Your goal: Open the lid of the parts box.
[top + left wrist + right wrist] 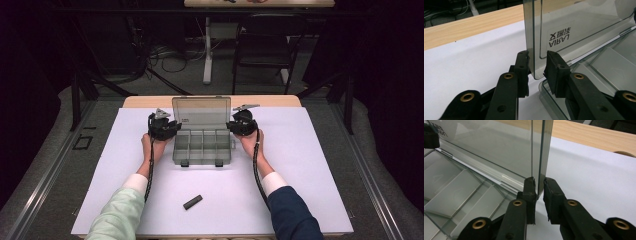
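Left gripper view: my left gripper (pixel 537 67) straddles the left side edge of the upright smoky transparent plastic lid (pixel 579 32). Outer jaw sits against the edge, inner jaw stands just off the face, so I can't call it a firm clamp; it looks more like a loose pinch to steer the lid.

Right gripper view: my right gripper (pixel 539 191) does the same on the lid's (pixel 499 150) opposite side edge, jaws close on either side of the thin wall, near its lower corner by the hinge. Whether the pads press on it, I can't tell.

Reason for two grips, I'd judge: the lid is wide and flimsy, so holding both side edges keeps it from twisting as it swings.

High view: the grey translucent compartment box (pixel 202 146) sits mid-table on the white table sheet (pixel 300 200), lid (pixel 201 113) standing roughly vertical at its far edge, my left gripper (pixel 175 126) and right gripper (pixel 231 126) flanking it. Compartments look empty. The two front latches point toward me.

A small dark rectangular block (pixel 192 202) lies well apart, nearer me, untouched.
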`<state>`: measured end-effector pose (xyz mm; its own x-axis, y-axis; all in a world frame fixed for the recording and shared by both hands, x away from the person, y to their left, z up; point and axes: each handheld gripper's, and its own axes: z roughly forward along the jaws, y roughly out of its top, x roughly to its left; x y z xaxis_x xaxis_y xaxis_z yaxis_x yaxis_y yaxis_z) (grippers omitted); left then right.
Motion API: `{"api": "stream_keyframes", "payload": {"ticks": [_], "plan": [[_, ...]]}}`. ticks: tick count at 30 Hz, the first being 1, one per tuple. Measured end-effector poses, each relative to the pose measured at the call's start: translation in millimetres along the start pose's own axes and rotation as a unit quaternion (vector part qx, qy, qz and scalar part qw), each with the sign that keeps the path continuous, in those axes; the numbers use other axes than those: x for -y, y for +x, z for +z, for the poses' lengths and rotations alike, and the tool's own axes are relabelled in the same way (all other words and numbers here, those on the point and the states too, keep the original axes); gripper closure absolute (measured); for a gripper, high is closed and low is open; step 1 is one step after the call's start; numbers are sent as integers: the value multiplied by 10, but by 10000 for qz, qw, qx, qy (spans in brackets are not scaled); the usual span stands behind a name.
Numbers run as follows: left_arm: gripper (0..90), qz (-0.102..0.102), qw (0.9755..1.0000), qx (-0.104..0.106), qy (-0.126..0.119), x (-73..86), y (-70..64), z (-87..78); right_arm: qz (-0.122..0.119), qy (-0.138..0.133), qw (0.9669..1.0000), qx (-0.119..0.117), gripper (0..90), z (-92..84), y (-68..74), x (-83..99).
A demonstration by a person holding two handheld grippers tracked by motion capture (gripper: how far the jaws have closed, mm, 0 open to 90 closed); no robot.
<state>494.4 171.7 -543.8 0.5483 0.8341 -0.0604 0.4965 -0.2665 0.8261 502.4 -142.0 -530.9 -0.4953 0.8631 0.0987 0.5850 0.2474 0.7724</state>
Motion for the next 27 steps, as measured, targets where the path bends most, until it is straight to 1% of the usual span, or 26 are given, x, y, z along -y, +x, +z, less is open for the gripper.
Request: {"api": "stream_keyframes", "payload": {"ticks": [17, 22, 24, 27], "plan": [[712, -2, 10000, -29, 16, -4, 7, 34, 19, -47, 10000, 44, 801, 35, -2, 9], [710, 1, 10000, -36, 44, -9, 7, 41, -4, -37, 10000, 65, 800, 39, 1, 9], [709, -37, 10000, -52, 69, -17, 4, 46, -11, -44, 10000, 68, 799, 43, -1, 9], [707, -44, 9999, -69, 99, -21, 1, 47, 4, -38, 10000, 91, 797, 46, 3, 11]]}}
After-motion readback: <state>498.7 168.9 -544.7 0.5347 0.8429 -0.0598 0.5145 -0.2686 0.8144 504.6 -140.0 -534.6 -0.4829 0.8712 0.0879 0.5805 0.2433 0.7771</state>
